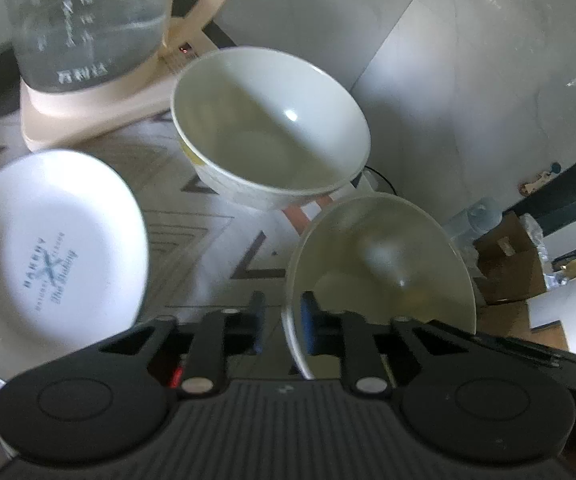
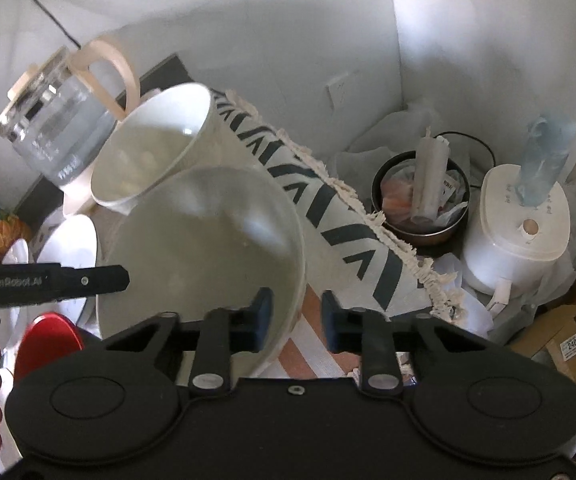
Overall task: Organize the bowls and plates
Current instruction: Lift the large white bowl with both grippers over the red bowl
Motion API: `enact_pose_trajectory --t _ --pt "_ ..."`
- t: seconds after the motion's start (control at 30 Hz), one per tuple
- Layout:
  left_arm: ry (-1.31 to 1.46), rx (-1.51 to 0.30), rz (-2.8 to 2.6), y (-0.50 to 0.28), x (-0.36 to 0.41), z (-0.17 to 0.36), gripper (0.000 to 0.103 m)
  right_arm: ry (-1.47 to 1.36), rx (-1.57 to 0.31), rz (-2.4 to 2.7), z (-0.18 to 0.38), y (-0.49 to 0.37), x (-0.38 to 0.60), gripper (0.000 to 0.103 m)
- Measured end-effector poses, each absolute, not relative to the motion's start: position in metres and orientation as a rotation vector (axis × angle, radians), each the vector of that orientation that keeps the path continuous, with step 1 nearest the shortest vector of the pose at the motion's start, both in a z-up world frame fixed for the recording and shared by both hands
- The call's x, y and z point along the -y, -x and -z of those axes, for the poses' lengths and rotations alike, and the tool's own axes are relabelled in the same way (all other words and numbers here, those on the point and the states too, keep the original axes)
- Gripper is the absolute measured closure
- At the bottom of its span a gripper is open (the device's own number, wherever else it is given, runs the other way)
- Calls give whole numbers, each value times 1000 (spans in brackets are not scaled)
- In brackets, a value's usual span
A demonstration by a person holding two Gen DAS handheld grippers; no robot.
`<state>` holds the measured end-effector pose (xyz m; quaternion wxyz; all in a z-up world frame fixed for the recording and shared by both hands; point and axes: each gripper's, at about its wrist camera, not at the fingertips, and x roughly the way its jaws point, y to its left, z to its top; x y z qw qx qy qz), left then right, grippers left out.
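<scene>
- Far left in the left wrist view, a white plate (image 1: 54, 248) lies on the patterned tablecloth (image 1: 192, 232), with blue lettering printed in its middle.
- Behind it stands a glass kettle (image 1: 88, 20) on a cream base, its handle toward the wall; in the right wrist view the same kettle (image 2: 56, 120) sits at the upper left.
- In the centre, a white ceramic bowl (image 1: 268, 128) rests upright on the cloth near the table's edge, just in front of the kettle base.
- Lower centre, the left gripper (image 1: 282, 320) straddles the rim of a second, pale bowl (image 1: 380, 264): one blue pad inside the wall, one outside. A gap shows at the outer pad, so I cannot tell whether it clamps the rim.
- The pale bowl is tilted and sits just right of the white ceramic bowl, out past the table edge.
- In the right wrist view, the right gripper (image 2: 294, 320) has the same bowl's (image 2: 204, 240) far rim between its parted fingers, the right finger standing apart from the wall.
- On the right, on the floor, stand a dark pot (image 2: 420, 200) full of wrappers and a white rice cooker (image 2: 516, 232).
</scene>
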<state>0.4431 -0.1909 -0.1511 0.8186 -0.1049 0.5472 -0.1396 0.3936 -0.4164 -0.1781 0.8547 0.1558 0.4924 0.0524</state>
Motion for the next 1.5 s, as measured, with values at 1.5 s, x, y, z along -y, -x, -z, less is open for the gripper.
enact_pose_trajectory --t 1.5 --pt "278 -959 254 -337 111 53 97 -213 -793 -217 76 -316 349 88"
